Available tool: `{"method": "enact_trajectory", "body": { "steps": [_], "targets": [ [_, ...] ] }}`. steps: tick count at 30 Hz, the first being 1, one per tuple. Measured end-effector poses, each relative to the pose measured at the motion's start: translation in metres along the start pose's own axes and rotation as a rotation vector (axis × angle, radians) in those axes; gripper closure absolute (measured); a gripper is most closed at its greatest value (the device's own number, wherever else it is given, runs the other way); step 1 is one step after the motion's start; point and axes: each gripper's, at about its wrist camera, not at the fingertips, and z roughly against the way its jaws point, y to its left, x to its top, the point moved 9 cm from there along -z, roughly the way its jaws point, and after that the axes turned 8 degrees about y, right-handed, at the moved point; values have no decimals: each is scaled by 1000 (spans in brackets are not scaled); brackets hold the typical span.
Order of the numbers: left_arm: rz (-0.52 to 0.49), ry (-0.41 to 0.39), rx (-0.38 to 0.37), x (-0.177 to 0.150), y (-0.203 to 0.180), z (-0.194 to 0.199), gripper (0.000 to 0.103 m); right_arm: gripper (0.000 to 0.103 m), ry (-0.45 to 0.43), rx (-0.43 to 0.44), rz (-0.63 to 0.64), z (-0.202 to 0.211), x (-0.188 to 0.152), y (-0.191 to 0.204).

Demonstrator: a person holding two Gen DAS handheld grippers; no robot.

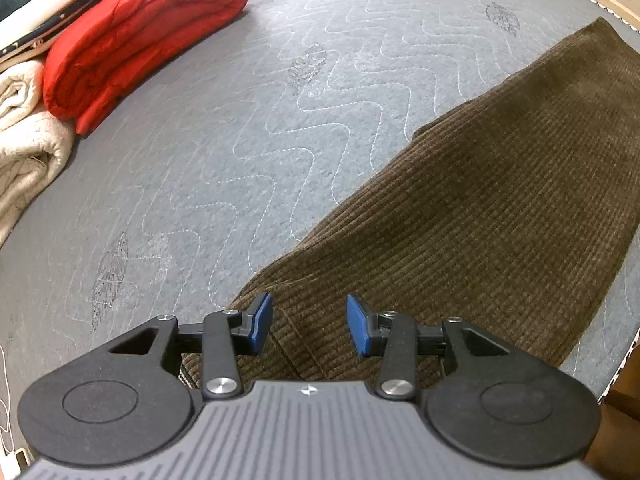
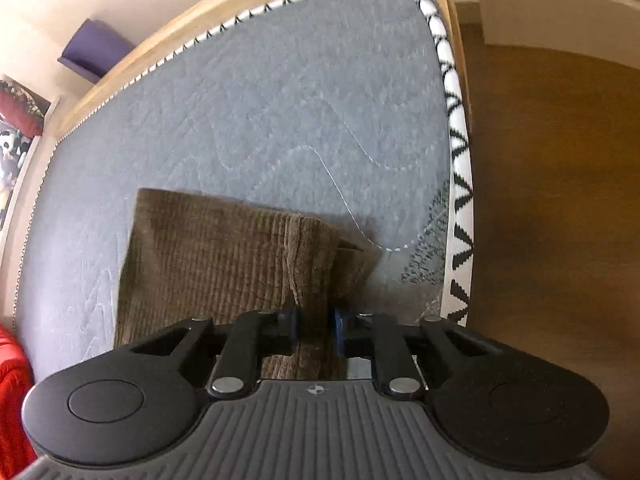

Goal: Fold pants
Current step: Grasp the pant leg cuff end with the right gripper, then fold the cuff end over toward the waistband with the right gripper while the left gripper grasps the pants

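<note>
Here, brown corduroy pants (image 1: 480, 208) lie flat on the grey quilted mattress (image 1: 240, 140), near its edge. Left gripper (image 1: 310, 322): fingers apart, hovering over one end of the pants, holding nothing. Right gripper (image 2: 314, 330): fingers clamped on a raised fold of the pants (image 2: 224, 264). Red blanket (image 1: 136, 36) and cream blanket (image 1: 24, 136) sit well apart, at the mattress's far side.

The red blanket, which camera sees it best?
The left wrist view: the folded red blanket shows whole, beside cream blankets on the mattress. The right wrist view catches only a red sliver at its left edge.
</note>
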Motion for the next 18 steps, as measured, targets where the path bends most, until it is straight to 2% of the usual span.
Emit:
{"method": "enact_trajectory", "body": {
  "steps": [2,5,7,9,11,14,16,18],
  "targets": [
    [10,-8,-2,2,2,2,57,88,-67,-12,75,18,-3,21],
    [24,-26,-8,6,3,6,57,88,-199,8,316,59,-23,84],
    [31,-37,-12,7,2,10,57,88,-272,41,493,87,-50,128],
    [32,-45,-16,7,2,12,57,88,-354,73,699,117,-98,173],
    [28,-49,-11,5,3,14,57,88,-425,115,907,141,-161,208],
    [41,-49,-9,1,8,15,57,88,-476,212,1242,162,-283,240],
    [53,-48,-6,-1,13,15,57,88,-427,276,1469,157,-373,242],
    [68,-52,-9,-2,16,17,57,86,-269,300,1705,129,-461,224]
  ]
}}
